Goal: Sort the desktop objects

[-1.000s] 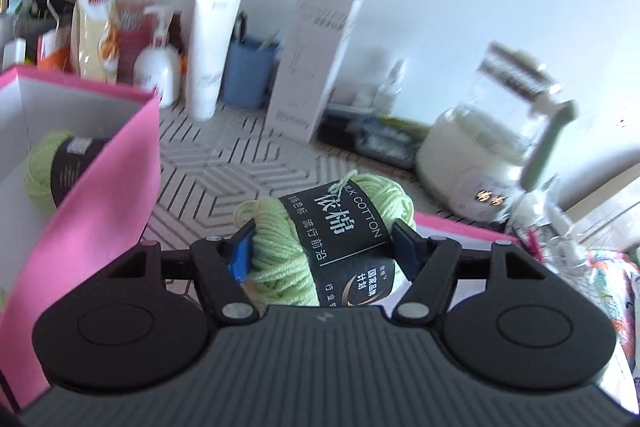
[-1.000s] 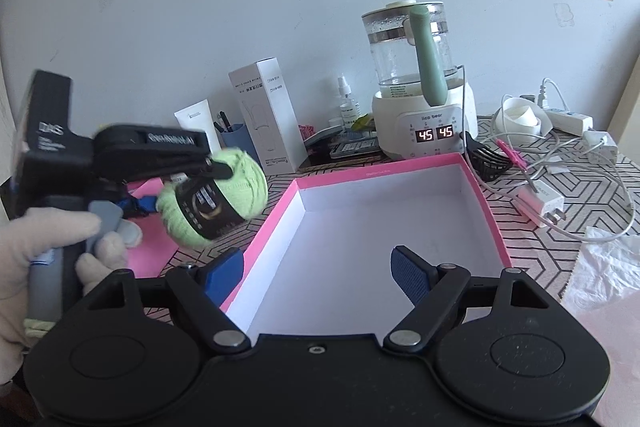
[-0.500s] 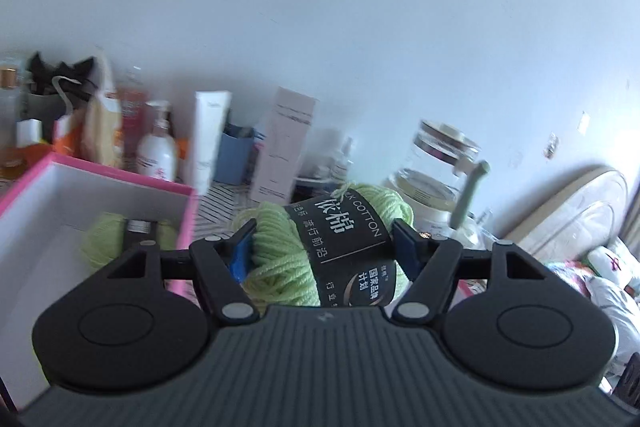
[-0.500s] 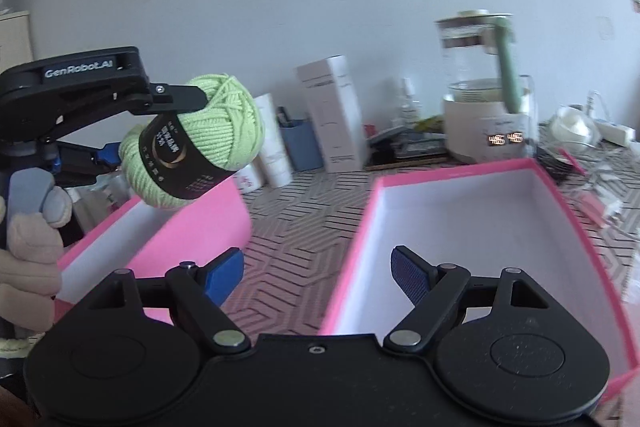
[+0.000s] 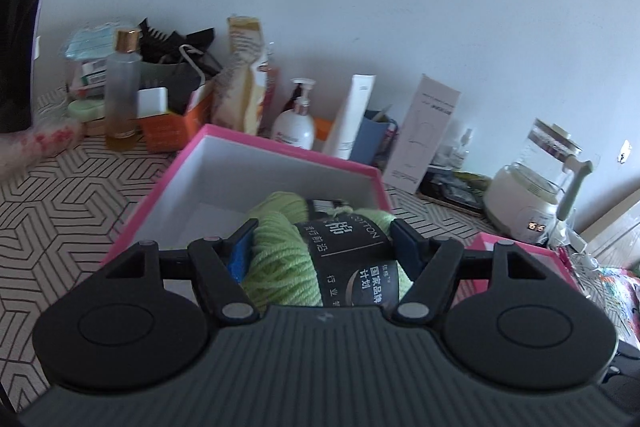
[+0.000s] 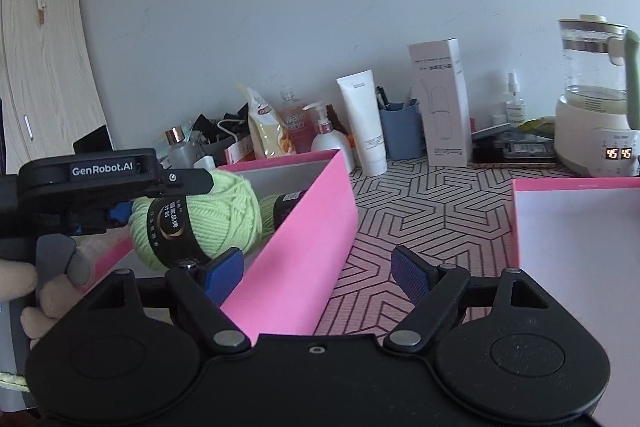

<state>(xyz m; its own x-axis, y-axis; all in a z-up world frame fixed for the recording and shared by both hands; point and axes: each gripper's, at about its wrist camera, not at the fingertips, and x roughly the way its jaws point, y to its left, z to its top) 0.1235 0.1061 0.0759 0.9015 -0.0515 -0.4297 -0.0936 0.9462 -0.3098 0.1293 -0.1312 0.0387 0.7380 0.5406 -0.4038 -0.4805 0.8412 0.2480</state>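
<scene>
The second light-green yarn ball (image 6: 276, 213) in the pink-walled cardboard box (image 6: 304, 227) is mostly hidden behind the box wall. At three o'clock, the second pink box (image 6: 576, 227) is cut off by the frame edge. Small print on the tall pale-pink carton (image 6: 442, 99) is too small to read.

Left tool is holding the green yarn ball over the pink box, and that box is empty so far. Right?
Not quite. The left tool does hold the green yarn ball over the pink box, but the right wrist view shows a second yarn ball already inside.
</scene>
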